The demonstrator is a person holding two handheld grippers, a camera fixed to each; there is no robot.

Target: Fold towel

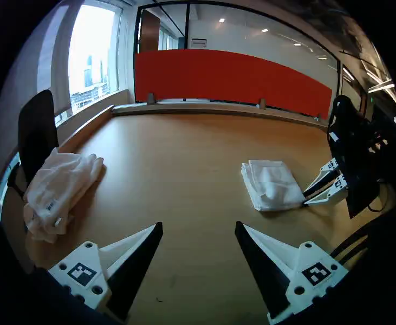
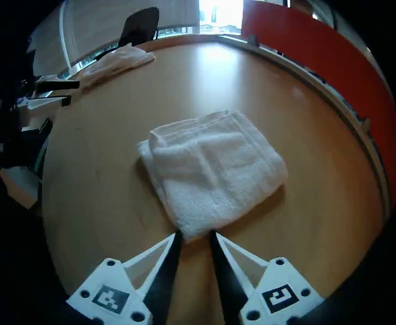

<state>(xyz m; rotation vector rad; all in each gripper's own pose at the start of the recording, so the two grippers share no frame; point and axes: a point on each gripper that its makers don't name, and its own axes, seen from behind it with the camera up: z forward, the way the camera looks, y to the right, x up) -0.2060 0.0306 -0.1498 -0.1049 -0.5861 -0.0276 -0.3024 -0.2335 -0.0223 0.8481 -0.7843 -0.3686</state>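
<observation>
So the towel [image 2: 214, 173] was already folded into a chunky little rectangle, lying flat on the wooden table [image 2: 100, 179] right in front of the right gripper [image 2: 194, 234]. That gripper's fingers were pulled in close, with just a narrow gap, and the near corner of the towel was pinched between the tips. In the left gripper view you could see the same thing from across the table: the towel sat over on the right side with the other gripper's tips at its edge. The left gripper [image 1: 198, 225] was nowhere near it. Its fingers were spread wide over bare wood with nothing between them, well apart from the towel. Off at the table's left edge there was a loose heap of white towels [image 1: 62, 189], with a dark chair [image 1: 35, 135] just behind it. A red panel [image 1: 230, 76] ran along the far side of the table, and there was a bright window [image 1: 92, 59] in the corner.
</observation>
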